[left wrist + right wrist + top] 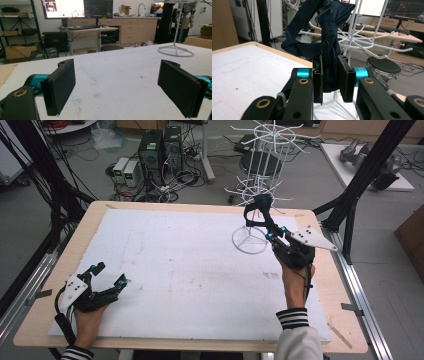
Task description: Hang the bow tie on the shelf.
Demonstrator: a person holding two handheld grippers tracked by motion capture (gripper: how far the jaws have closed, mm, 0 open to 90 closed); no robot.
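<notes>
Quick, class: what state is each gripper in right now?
Left gripper: open, holding nothing.
Right gripper: shut on the dark blue cloth, by the white rack.

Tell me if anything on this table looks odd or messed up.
Nothing looks damaged or spilled. The dark blue cloth is bunched and twisted in the right gripper by the white rack. The left gripper is open and empty.
</notes>
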